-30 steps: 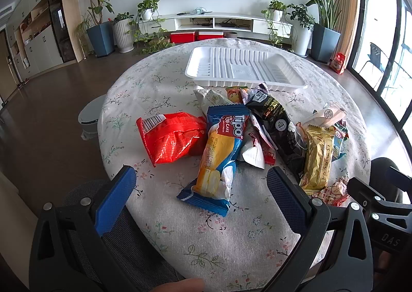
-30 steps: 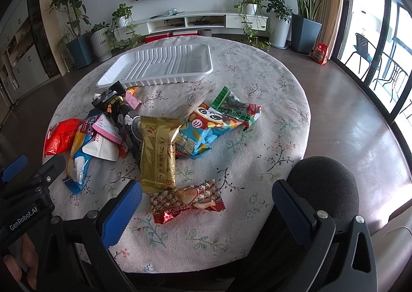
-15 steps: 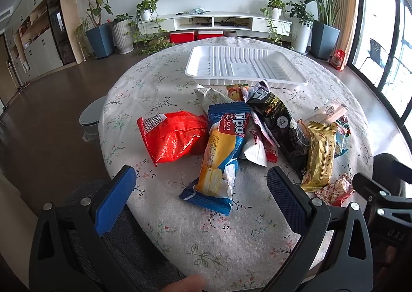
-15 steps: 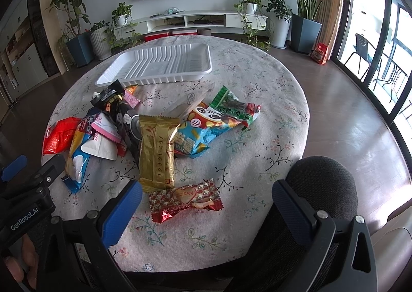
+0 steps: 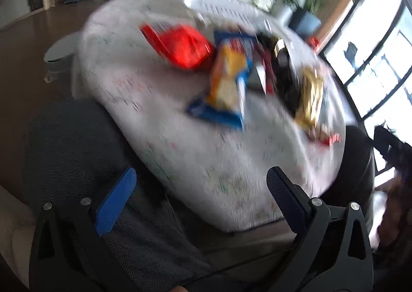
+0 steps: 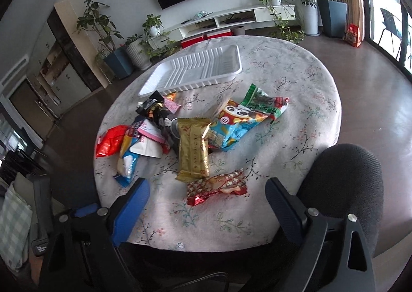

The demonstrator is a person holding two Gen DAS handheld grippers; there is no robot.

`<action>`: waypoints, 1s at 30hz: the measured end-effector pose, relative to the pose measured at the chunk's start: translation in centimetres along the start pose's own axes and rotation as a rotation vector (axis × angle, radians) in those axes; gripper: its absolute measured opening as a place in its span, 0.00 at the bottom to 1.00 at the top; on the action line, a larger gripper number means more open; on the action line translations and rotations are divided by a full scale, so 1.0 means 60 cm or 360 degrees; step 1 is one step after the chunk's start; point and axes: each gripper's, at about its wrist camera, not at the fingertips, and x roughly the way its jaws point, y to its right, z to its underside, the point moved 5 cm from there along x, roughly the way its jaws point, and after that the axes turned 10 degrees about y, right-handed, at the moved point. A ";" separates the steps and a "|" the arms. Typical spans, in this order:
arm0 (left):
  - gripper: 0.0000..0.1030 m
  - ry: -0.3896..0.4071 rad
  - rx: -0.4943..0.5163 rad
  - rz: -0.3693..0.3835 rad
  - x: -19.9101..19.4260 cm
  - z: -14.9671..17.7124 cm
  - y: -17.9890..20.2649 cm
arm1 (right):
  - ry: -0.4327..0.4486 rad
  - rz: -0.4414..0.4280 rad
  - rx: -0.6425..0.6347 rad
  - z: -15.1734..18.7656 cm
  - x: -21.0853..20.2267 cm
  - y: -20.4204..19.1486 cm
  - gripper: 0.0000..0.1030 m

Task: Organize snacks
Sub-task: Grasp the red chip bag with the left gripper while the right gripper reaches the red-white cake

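Floral cloth covers our round worktop, with a television on the wall behind. We hold both grippers tilted down over its near edge. Our right gripper has jaws wide, just closing a little, nothing between them — the red checked packet lies at twelve o'clock. Our left gripper gapes empty too; its view is blurred. Snacks are heaped at centre, the white tray beyond. Only "LAI" reads, on the left gripper's body.
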 end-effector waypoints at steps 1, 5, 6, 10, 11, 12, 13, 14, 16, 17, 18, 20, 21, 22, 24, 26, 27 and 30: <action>0.99 0.0020 0.0007 -0.0018 -0.003 -0.014 -0.004 | -0.0011 -0.0040 0.0029 0.003 -0.001 -0.003 0.89; 0.99 0.0150 0.0266 -0.0017 -0.017 -0.111 0.004 | -0.0105 -0.0187 0.0077 0.019 0.003 -0.014 0.84; 0.99 0.0197 0.0394 -0.0020 -0.021 -0.145 0.011 | -0.0116 -0.0213 0.0088 0.019 0.004 -0.014 0.82; 0.99 0.0119 0.0888 0.0005 0.011 -0.220 0.043 | -0.0173 -0.0328 0.0202 0.027 0.017 -0.013 0.82; 0.99 -0.0003 0.1033 0.0031 0.033 -0.223 0.051 | -0.0200 -0.0341 0.0203 0.028 0.021 -0.014 0.82; 0.99 -0.0084 0.1139 0.0037 0.053 -0.224 0.058 | -0.0206 -0.0346 0.0185 0.027 0.022 -0.017 0.82; 0.99 -0.0159 0.1254 0.0050 0.070 -0.219 0.064 | -0.0195 -0.0354 0.0155 0.023 0.021 -0.020 0.82; 0.99 -0.0213 0.1337 0.0051 0.083 -0.214 0.067 | -0.0172 -0.0358 0.0128 0.018 0.019 -0.022 0.82; 0.95 -0.0349 0.1469 0.0020 0.122 -0.209 0.060 | -0.0127 -0.0359 0.0107 0.012 0.017 -0.022 0.82; 0.91 -0.0397 0.1503 0.0012 0.138 -0.208 0.055 | -0.0126 -0.0359 0.0107 0.010 0.019 -0.021 0.82; 0.91 -0.0443 0.1535 0.0005 0.151 -0.209 0.050 | -0.0132 -0.0353 0.0110 0.009 0.022 -0.019 0.82; 0.84 -0.0520 0.1570 0.0005 0.174 -0.207 0.043 | -0.0151 -0.0340 0.0118 0.009 0.030 -0.012 0.82; 0.81 -0.0549 0.1566 0.0016 0.180 -0.202 0.041 | -0.0162 -0.0340 0.0128 0.008 0.032 -0.009 0.82; 0.78 -0.0597 0.1567 0.0022 0.190 -0.199 0.038 | -0.0167 -0.0340 0.0136 0.008 0.035 -0.007 0.82; 0.78 -0.0668 0.1589 0.0015 0.209 -0.191 0.031 | -0.0188 -0.0337 0.0155 0.008 0.039 -0.001 0.82; 0.76 -0.0707 0.1601 0.0024 0.222 -0.182 0.031 | -0.0206 -0.0337 0.0167 0.009 0.043 0.002 0.82; 0.72 -0.0715 0.1587 0.0032 0.226 -0.180 0.030 | -0.0211 -0.0334 0.0170 0.010 0.045 0.003 0.82; 0.60 -0.0725 0.1523 0.0060 0.238 -0.191 0.028 | -0.0217 -0.0317 0.0178 0.012 0.048 0.008 0.82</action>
